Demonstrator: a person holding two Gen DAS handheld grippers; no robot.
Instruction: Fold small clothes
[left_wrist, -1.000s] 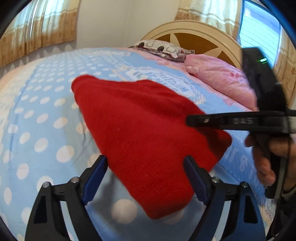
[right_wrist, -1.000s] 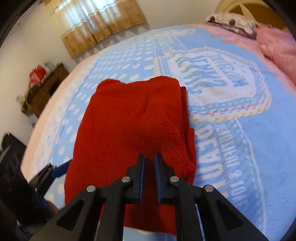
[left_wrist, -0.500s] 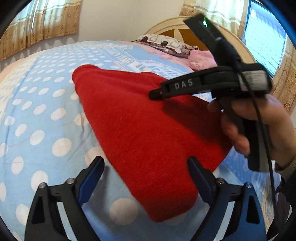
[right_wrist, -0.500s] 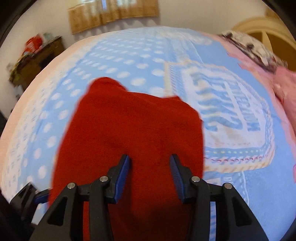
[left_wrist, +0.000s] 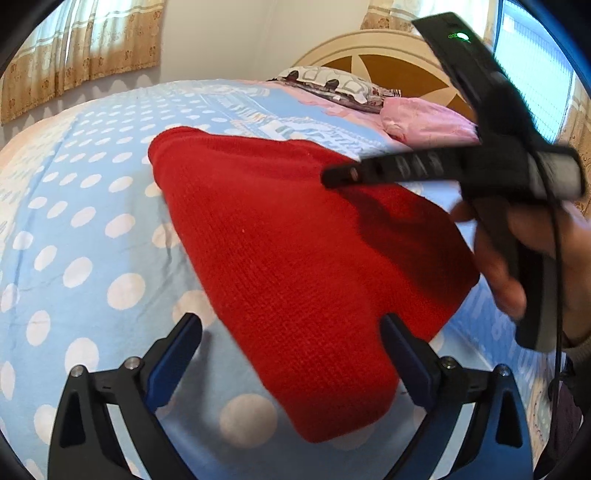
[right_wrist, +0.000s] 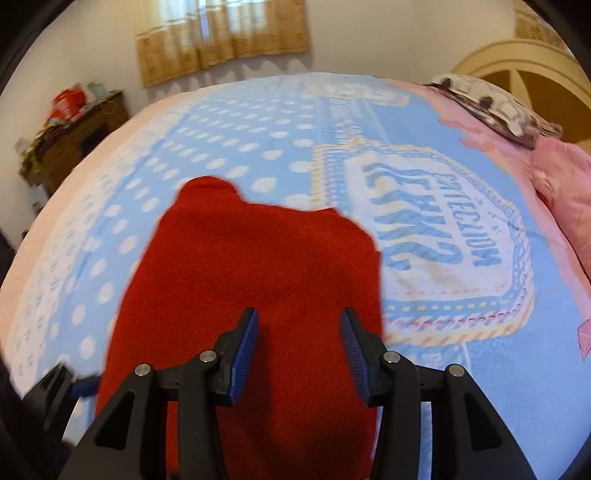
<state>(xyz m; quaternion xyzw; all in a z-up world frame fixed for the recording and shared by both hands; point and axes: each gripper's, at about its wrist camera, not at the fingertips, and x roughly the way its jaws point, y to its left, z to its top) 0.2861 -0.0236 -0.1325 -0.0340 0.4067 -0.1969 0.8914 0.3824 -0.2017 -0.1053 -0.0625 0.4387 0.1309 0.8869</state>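
A folded red knit garment (left_wrist: 295, 258) lies flat on the blue dotted bedspread (left_wrist: 92, 240). My left gripper (left_wrist: 290, 319) hovers at its near corner with its jaws opening wide. The cloth lies below and between the blue pads, and they do not press it. In the right wrist view my right gripper (right_wrist: 298, 314) stands open above the same garment (right_wrist: 258, 258), with nothing pinched. From the left wrist view that right gripper (left_wrist: 334, 177) hangs over the garment's right side, held by a hand (left_wrist: 495, 266). The left gripper's fingers (right_wrist: 59, 373) show at the lower left edge.
A pink pillow (left_wrist: 424, 122) and a patterned pillow (left_wrist: 332, 85) lie by the cream headboard (left_wrist: 388, 55). A big printed emblem (right_wrist: 436, 251) covers the bedspread right of the garment. A cluttered wooden cabinet (right_wrist: 74, 129) stands beyond the bed's far left side.
My right gripper opened and let go of the red cloth, then swung further over the garment. The left jaws spread a little wider. The garment now lies flat.
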